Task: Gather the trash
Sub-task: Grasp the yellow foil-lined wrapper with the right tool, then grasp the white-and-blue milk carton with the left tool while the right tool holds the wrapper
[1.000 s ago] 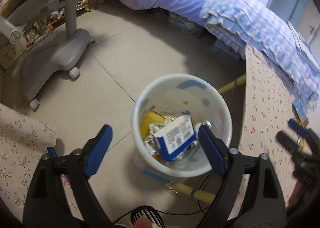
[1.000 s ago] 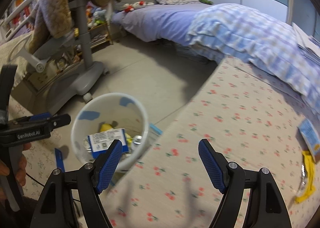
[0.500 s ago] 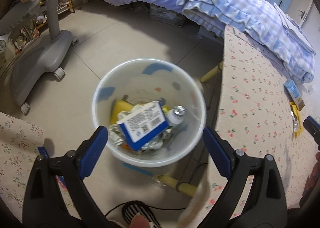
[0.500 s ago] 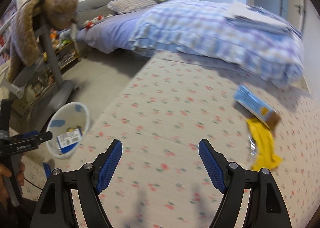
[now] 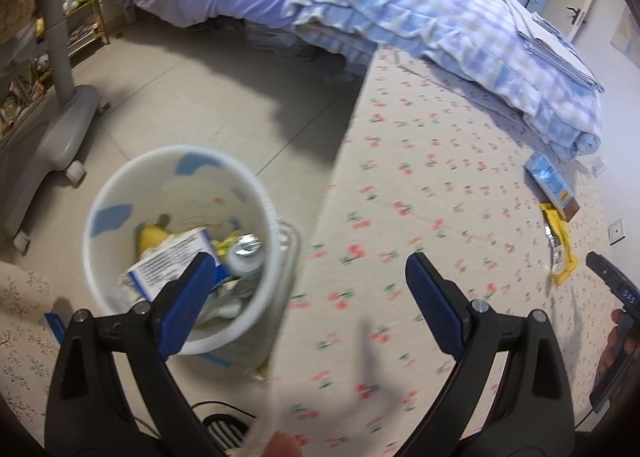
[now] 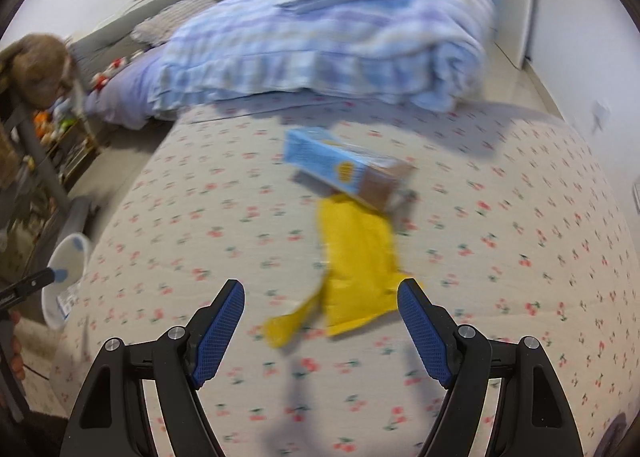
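Trash collection: partly complete.
White bin [image 5: 176, 161] holds several discards; yellow wrapper [image 6: 356, 257] and blue carton [image 6: 340, 165] remain on the floral tabletop [image 6: 500, 237]. Left gripper [image 5: 306, 297] and right gripper [image 6: 320, 321]: jaws apart, empty.

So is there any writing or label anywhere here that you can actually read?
"0 A S", roughly: white characters on the right hand-held gripper at the left wrist view's edge, partly cut off.
White and blue box in the trash bin: dense print, too small to read.
Light blue carton on the cherry-print tablecloth: yellow emblem, blurred, unreadable.
Yellow wrapper: no text visible.
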The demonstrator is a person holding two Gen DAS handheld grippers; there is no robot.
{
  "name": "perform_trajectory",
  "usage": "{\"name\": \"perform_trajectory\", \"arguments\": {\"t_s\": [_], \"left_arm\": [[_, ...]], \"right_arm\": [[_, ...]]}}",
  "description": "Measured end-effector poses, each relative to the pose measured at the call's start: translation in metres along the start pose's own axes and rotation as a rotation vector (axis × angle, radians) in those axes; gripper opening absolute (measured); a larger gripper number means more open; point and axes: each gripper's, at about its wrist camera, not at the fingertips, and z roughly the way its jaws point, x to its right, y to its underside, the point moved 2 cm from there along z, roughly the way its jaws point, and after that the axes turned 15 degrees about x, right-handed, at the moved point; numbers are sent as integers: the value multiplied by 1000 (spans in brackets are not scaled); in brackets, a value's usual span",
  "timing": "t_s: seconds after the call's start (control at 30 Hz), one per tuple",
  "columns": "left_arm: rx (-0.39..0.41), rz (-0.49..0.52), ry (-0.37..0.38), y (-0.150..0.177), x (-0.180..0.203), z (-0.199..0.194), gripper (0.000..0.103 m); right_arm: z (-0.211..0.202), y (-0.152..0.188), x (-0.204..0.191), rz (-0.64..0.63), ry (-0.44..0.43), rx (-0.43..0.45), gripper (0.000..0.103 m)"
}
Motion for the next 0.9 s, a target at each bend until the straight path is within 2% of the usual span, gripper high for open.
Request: {"name": "perform_trajectory", "arguments": {"t_s": [0.23, 0.4, 0.47, 0.5, 0.57, 0.6, 0.73, 0.9], "left_arm": [[-3, 21, 46, -5, 45, 11, 95], [-8, 38, 66, -6, 75, 13, 95], [-9, 42, 80, -5, 87, 13, 95], [-12, 47, 88, -5, 95, 12, 95], [-15, 55, 104, -4, 106, 10, 95], [-17, 63, 113, -4, 112, 10, 95], [-24, 99, 135, -2, 137, 13, 95], [-43, 93, 180, -1, 170, 23, 95]], "right_arm": [[26, 1, 34, 108, 16, -55, 80], [50, 6, 32, 98, 22, -99, 80], [58, 9, 31, 83, 37, -114, 68], [60, 10, 32, 82, 35, -120, 56], [58, 10, 29, 51, 30, -119, 43], [55, 10, 28, 35, 15, -123, 29], [34, 13, 29, -17, -16, -133, 20], [1, 14, 52, -10, -5, -104, 17]]}}
